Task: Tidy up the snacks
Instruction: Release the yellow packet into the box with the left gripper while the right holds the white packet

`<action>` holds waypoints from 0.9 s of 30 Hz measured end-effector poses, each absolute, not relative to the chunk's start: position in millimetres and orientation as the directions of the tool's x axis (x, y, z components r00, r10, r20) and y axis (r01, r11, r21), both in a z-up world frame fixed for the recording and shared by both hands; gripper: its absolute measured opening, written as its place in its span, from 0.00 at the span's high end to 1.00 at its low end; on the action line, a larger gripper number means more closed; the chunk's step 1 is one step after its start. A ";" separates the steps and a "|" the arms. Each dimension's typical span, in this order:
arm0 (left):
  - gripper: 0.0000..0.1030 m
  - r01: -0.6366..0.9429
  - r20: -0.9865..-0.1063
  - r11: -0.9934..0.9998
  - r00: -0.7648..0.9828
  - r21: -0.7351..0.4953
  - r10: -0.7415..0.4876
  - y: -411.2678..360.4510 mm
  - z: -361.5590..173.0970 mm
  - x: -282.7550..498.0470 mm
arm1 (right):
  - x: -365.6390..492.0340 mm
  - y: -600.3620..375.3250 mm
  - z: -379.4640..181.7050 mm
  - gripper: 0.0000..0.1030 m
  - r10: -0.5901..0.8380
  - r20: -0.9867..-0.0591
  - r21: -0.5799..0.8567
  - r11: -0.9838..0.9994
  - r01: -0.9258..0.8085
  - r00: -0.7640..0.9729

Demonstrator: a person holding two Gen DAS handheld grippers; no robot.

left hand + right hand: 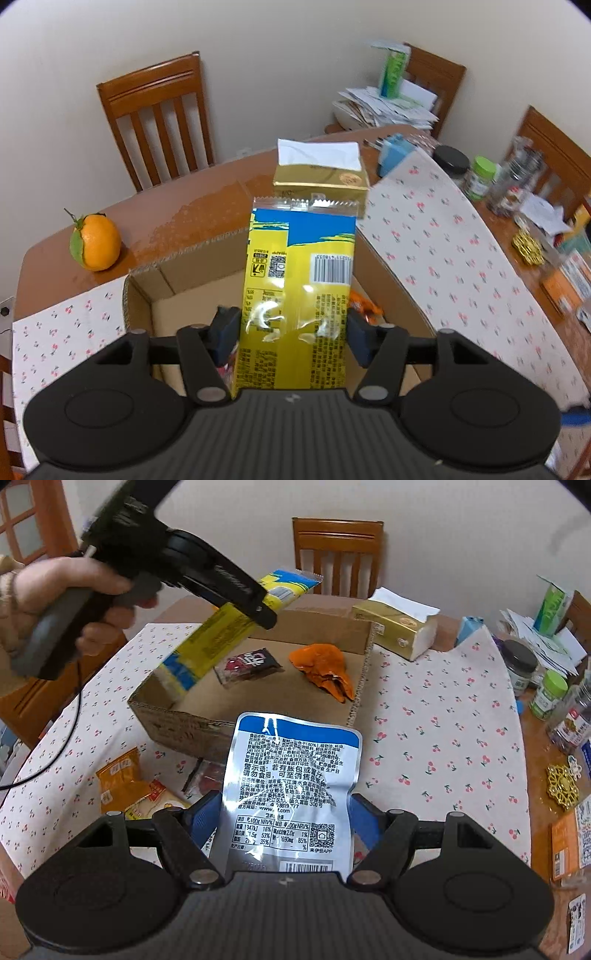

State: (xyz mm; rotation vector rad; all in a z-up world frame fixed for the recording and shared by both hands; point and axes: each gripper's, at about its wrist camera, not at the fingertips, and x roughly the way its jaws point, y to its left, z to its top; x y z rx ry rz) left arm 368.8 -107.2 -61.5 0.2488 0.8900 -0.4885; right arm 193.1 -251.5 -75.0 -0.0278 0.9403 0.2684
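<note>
Over the cardboard box (pixel 258 657), left gripper (pixel 291 328) fingers sat half-wide, barely flanking the yellow snack pack (pixel 299 280): light, slick, crinkly film, likely best pinched mid-body; right gripper (pixel 284 812) fingers clamped the silver pouch (pixel 291 786) near the box.

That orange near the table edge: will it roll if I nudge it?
The orange looks round, so it would probably roll on the smooth bare table. Its stem and leaf may slow it. It looks firm, not fragile.

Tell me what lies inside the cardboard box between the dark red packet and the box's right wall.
A crumpled orange wrapper lies there on the cardboard box floor, apart from the dark red packet. The right wrist view shows it.
</note>
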 end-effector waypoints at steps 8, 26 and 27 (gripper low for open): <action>0.18 0.486 -0.802 0.873 0.537 0.040 -0.262 -92.0 -73.3 351.9 | 195.9 -252.4 -75.9 0.24 0.203 -0.807 0.088 0.970 -0.228 0.554; 0.10 0.294 -0.741 0.955 0.649 0.033 -0.174 3.1 -76.1 212.1 | 251.0 -230.4 -50.7 0.24 0.209 -0.755 0.048 0.963 -0.265 0.622; 0.10 0.293 -0.745 0.955 0.646 0.043 -0.165 4.0 -79.4 205.9 | 256.5 -228.5 -50.5 0.24 0.204 -0.752 0.040 0.963 -0.265 0.627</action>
